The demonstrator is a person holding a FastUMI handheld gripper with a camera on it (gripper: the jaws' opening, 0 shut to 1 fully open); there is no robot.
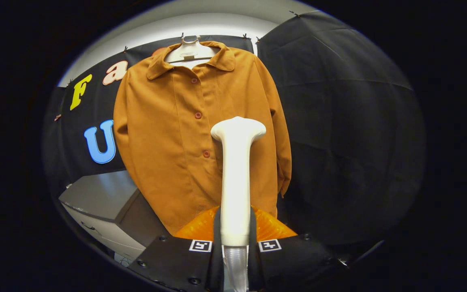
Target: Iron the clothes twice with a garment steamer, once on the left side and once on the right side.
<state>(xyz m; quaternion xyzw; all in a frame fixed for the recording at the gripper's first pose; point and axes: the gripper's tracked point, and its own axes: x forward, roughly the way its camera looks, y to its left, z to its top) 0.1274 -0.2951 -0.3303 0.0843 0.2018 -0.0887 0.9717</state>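
An orange-brown buttoned shirt (176, 134) hangs on a white hanger (189, 50) against the booth's black wall. My gripper (235, 237) is shut on the white handle of a garment steamer (236, 170), which stands upright between my fingers. The steamer's wide head (238, 129) points toward the shirt, level with its lower right half, just right of the button row. I cannot tell whether the head touches the cloth. A ribbed clear hose (235, 267) runs down from the handle between the fingers.
A grey cabinet (99, 198) with drawers stands below and to the left of the shirt. Black cloth wall (347, 121) spans the right side. A pale wall band (201, 24) shows above the hanger.
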